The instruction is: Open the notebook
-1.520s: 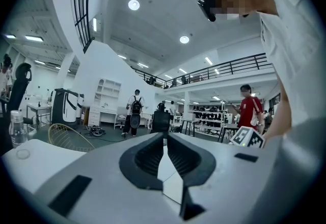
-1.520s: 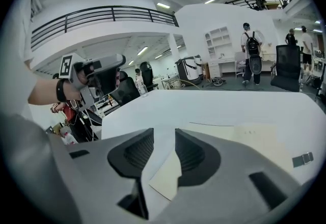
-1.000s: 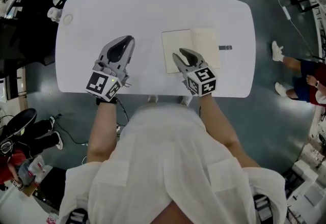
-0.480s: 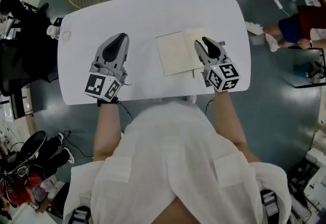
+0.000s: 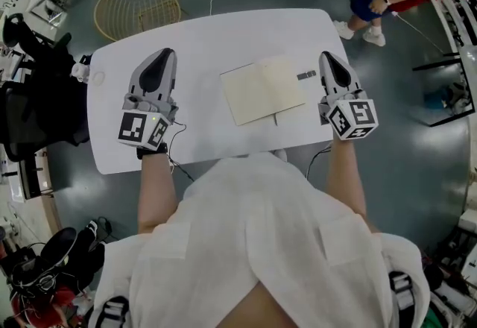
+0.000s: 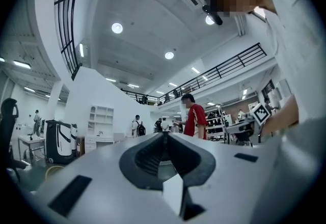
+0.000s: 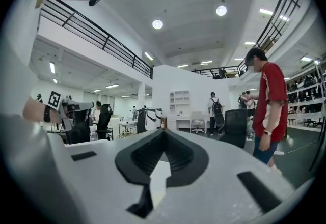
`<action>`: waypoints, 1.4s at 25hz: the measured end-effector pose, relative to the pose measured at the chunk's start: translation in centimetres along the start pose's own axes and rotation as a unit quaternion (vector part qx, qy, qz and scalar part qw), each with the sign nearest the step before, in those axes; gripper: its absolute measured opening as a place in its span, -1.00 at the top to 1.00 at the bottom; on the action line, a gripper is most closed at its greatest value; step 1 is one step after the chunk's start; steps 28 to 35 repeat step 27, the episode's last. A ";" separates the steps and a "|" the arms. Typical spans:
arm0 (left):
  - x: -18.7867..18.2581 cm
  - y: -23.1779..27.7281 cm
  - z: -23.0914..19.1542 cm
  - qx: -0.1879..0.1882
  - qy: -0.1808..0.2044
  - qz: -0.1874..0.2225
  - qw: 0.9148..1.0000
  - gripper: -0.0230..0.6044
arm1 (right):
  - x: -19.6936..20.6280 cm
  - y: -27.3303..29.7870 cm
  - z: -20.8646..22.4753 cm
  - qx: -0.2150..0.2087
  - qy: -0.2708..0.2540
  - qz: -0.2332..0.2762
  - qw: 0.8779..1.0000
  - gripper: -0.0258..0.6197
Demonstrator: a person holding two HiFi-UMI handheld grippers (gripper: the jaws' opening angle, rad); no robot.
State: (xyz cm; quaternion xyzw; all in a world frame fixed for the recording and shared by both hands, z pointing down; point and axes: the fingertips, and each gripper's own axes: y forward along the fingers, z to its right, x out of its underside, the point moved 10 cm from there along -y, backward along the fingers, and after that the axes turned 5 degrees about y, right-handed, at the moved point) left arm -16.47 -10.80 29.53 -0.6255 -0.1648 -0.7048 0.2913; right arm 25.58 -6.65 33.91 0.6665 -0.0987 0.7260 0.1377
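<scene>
Finding the notebook (image 5: 262, 90) lying open and flat, pale pages up, on the white table (image 5: 216, 36), near its front edge and right of the middle, with a small dark strip (image 5: 306, 75) just beside its far right corner. Hovering the left gripper (image 5: 165, 53) over the table's left part, well apart from the notebook, jaws pressed together on nothing. Hovering the right gripper (image 5: 329, 57) at the table's right edge, near the notebook but not touching it, jaws likewise together and empty. Judging the opening as done. For finishing well, probably: steering both grippers clear of the pages, avoiding brushing the right-hand leaf, watching for a leaf springing back, pressing lightly near the fold only on seeing such a lift.
</scene>
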 end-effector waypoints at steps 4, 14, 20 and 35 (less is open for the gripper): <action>-0.4 -0.3 -0.2 0.003 0.005 -0.007 1.000 0.86 | -1.0 -0.5 -0.1 -0.001 -0.001 0.007 1.000 0.92; -0.6 -0.8 -0.2 -0.003 0.005 -0.005 1.000 0.86 | -2.2 -0.2 -0.4 -0.019 -0.025 0.015 0.999 0.92; -0.7 -1.1 0.1 -0.017 -0.005 -0.007 1.000 0.86 | -2.7 0.0 -0.3 -0.027 -0.029 0.014 0.999 0.92; -0.4 -1.2 0.7 -0.011 -0.006 0.004 1.000 0.86 | -2.6 -0.4 -0.3 -0.031 -0.030 0.013 0.999 0.92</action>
